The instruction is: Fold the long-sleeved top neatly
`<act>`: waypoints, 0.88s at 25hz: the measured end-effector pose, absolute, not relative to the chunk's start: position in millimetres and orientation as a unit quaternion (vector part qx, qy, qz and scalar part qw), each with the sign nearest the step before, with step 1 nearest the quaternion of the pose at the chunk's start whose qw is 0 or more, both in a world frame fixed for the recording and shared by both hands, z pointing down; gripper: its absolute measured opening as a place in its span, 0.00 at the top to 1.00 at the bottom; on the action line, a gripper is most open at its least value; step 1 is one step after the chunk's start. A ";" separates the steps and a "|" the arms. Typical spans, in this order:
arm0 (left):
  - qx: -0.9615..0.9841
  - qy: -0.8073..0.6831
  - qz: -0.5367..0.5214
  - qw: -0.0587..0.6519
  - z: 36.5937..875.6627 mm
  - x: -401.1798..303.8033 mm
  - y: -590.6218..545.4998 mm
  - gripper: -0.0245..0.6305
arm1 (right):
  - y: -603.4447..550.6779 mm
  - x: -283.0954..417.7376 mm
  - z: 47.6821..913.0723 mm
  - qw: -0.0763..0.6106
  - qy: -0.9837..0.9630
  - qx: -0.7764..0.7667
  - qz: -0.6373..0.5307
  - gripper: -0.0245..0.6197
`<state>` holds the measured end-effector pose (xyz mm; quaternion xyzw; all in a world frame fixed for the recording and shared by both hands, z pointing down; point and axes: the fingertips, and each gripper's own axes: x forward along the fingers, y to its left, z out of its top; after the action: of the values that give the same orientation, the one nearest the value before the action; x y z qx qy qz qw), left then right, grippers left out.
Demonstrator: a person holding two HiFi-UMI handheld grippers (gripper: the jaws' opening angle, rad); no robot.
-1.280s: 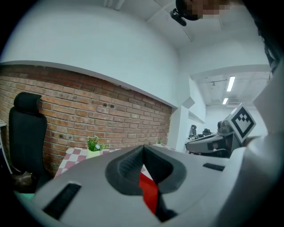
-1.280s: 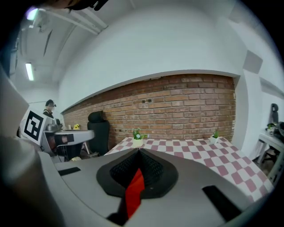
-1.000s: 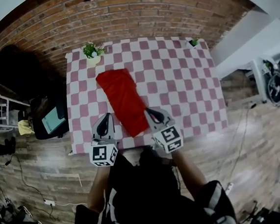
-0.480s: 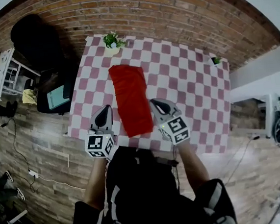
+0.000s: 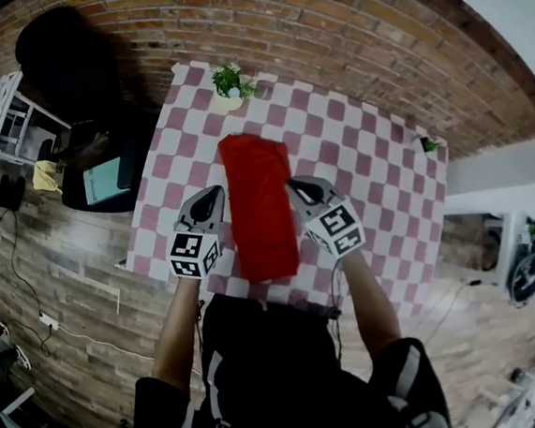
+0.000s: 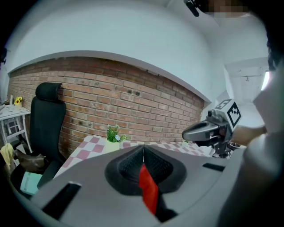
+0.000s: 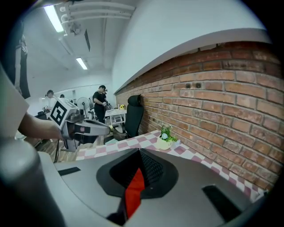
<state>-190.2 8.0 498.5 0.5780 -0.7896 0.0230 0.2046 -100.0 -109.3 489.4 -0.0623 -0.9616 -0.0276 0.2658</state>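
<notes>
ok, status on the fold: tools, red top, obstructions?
Left tool and right tool both shut on red top. Top a long folded strip on checked table. Potted plant at far edge, not touching.

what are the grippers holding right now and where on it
Both are shut on the red top: the left gripper pinches its left long edge, the right gripper its right long edge, roughly midway along.

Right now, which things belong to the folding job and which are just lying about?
Job: red top, held by the left gripper and right gripper; checked table beneath.
Lying about: big plant, small plant, black chair.
</notes>
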 end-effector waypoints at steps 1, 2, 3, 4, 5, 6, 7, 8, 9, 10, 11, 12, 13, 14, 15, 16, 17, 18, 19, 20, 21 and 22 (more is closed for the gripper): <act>0.581 -0.786 0.024 0.211 504.8 -197.0 3.2 0.95 | -114.2 -108.6 496.1 0.270 -0.960 -0.065 -0.028 0.95; 0.585 -0.781 0.024 0.217 511.6 -204.1 -1.6 0.95 | -119.2 -116.9 501.9 0.275 -0.959 -0.066 -0.026 0.95; 0.588 -0.777 0.024 0.224 518.7 -211.6 -6.9 0.95 | -124.6 -125.1 507.0 0.280 -0.957 -0.066 -0.025 0.95; 0.592 -0.771 0.025 0.233 526.4 -219.4 -12.5 0.91 | -130.4 -133.2 512.0 0.286 -0.956 -0.067 -0.024 0.95; 0.596 -0.765 0.026 0.244 534.9 -226.8 -18.0 0.81 | -135.5 -141.5 517.0 0.291 -0.954 -0.069 -0.023 0.95; 0.599 -0.758 0.028 0.256 544.2 -233.6 -23.1 0.73 | -139.6 -149.6 523.1 0.296 -0.952 -0.074 -0.021 0.95; 0.602 -0.752 0.032 0.268 554.1 -240.0 -27.6 0.70 | -143.3 -157.0 530.9 0.301 -0.950 -0.081 -0.019 0.95; 0.603 -0.747 0.036 0.278 563.8 -246.4 -31.8 0.68 | -147.1 -164.1 539.9 0.307 -0.947 -0.088 -0.019 0.95; 0.604 -0.743 0.040 0.286 572.8 -253.0 -36.0 0.67 | -151.0 -171.2 549.0 0.315 -0.944 -0.095 -0.021 0.93; 0.605 -0.739 0.042 0.294 581.1 -259.3 -40.3 0.66 | -154.7 -178.2 557.5 0.324 -0.940 -0.101 -0.024 0.88; 0.607 -0.734 0.043 0.302 589.2 -264.9 -44.8 0.66 | -158.5 -184.8 565.4 0.334 -0.936 -0.107 -0.028 0.83; 0.609 -0.729 0.042 0.311 597.5 -269.6 -49.2 0.65 | -162.0 -191.1 573.1 0.346 -0.931 -0.113 -0.032 0.81; 0.610 -0.723 0.043 0.322 606.6 -273.6 -53.2 0.64 | -165.4 -197.0 581.0 0.356 -0.926 -0.119 -0.036 0.81; 0.612 -0.716 0.044 0.333 616.5 -277.2 -56.6 0.64 | -168.8 -202.8 589.4 0.366 -0.921 -0.126 -0.039 0.80; 0.612 -0.710 0.045 0.345 626.9 -280.9 -59.9 0.63 | -172.6 -208.4 598.0 0.376 -0.916 -0.132 -0.040 0.80; 0.612 -0.704 0.047 0.357 637.2 -284.9 -63.0 0.62 | -176.6 -214.0 606.2 0.385 -0.912 -0.137 -0.040 0.80; 0.611 -0.699 0.047 0.369 647.1 -289.3 -65.8 0.62 | -180.6 -219.5 614.1 0.394 -0.907 -0.142 -0.039 0.80; 0.609 -0.694 0.046 0.380 656.5 -293.9 -68.1 0.61 | -184.3 -224.7 621.7 0.403 -0.903 -0.148 -0.037 0.80; 0.607 -0.690 0.044 0.391 665.5 -298.4 -70.0 0.61 | -187.8 -229.5 629.2 0.411 -0.898 -0.153 -0.034 0.80; 0.604 -0.686 0.042 0.403 674.0 -302.5 -71.9 0.60 | -191.0 -233.7 636.9 0.418 -0.894 -0.158 -0.031 0.80; 0.602 -0.682 0.041 0.413 681.7 -306.1 -73.7 0.60 | -194.0 -237.1 645.0 0.427 -0.889 -0.163 -0.027 0.80; 0.601 -0.678 0.042 0.421 688.9 -309.1 -75.5 0.60 | -196.7 -239.9 653.2 0.437 -0.883 -0.168 -0.026 0.80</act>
<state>-309.1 -75.5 688.9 0.6006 -0.6784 0.0419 0.4211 -239.9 -196.7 653.2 -0.1681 -0.8834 -0.0255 0.4366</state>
